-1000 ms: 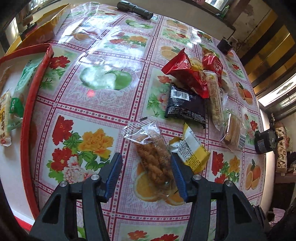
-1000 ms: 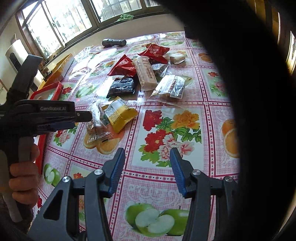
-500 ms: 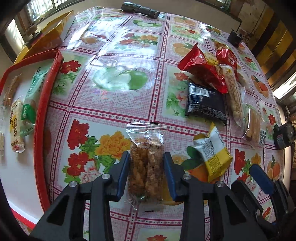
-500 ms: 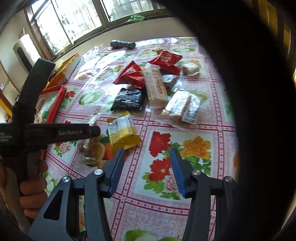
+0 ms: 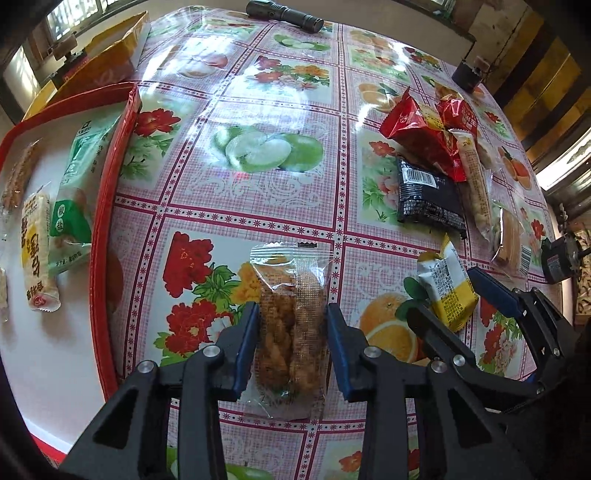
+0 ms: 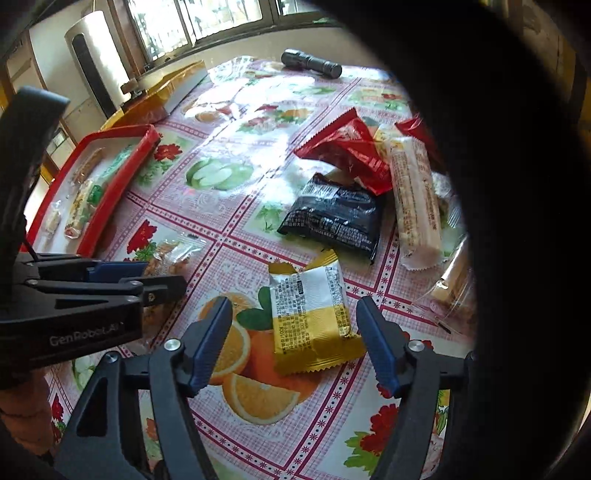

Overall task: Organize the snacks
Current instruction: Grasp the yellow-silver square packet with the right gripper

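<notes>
A clear packet of brown twisted snacks [image 5: 291, 325] lies on the flowered tablecloth, and my left gripper [image 5: 291, 349] is shut on its lower half. From the right wrist view this gripper [image 6: 147, 277] comes in from the left over the same packet [image 6: 173, 254]. A yellow and white packet [image 6: 310, 317] lies flat between the fingers of my right gripper [image 6: 293, 345], whose jaws are opening; the pads stand clear of it on both sides. The left wrist view shows that packet [image 5: 447, 291] too. A red tray [image 5: 107, 206] with several snacks sits to the left.
A pile of snacks lies beyond: red packets [image 6: 347, 147], a black packet [image 6: 332, 218] and a long cream bar [image 6: 413, 199]. A black torch [image 5: 284, 16] lies at the far edge. A yellow box [image 5: 107, 62] stands behind the tray [image 6: 122, 177].
The left gripper closed on the clear twisted-snack packet. The right gripper came forward to the yellow packet and widened its jaws around it.
</notes>
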A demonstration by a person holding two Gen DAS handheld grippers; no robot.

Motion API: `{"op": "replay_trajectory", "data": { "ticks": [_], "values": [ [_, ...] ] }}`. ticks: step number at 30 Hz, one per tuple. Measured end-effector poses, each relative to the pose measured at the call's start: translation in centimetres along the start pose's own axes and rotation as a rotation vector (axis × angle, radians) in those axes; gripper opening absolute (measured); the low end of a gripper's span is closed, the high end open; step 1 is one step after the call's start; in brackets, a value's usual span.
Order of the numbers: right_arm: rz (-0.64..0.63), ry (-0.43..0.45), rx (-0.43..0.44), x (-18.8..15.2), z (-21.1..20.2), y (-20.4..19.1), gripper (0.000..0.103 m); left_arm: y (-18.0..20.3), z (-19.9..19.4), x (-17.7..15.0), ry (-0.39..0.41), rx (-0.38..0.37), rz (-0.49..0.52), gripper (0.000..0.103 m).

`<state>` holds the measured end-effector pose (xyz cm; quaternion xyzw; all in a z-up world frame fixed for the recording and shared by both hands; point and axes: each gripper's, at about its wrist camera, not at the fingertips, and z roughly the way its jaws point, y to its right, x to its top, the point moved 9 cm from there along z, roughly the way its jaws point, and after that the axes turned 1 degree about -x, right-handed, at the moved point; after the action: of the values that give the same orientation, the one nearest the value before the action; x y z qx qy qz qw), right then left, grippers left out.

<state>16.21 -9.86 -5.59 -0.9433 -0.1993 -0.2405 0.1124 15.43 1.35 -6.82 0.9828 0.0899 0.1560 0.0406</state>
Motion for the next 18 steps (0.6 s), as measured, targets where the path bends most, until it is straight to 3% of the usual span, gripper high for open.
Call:
{"op": "replay_trajectory", "data": {
  "ticks": [2, 4, 6, 18],
  "values": [
    [-0.027, -0.004, -0.042, -0.1, 0.1, 0.0, 0.07, 0.7, 0.3, 0.3, 0.005, 0.009, 0.013, 0.036],
    [-0.046, 0.003, -0.092, -0.2, -0.1, 0.2, 0.06, 0.7, 0.2, 0.2, 0.013, 0.005, 0.019, 0.036],
    [-0.039, -0.003, -0.115, -0.4, -0.4, 0.6, 0.043, 0.8, 0.1, -0.1, 0.021, -0.001, 0.025, 0.034],
    [0.019, -0.001, -0.158, -5.5, -3.8, 0.7, 0.04, 1.7, -1.7, -5.3, 0.064, 0.001, 0.157, 0.034]
  ]
}}
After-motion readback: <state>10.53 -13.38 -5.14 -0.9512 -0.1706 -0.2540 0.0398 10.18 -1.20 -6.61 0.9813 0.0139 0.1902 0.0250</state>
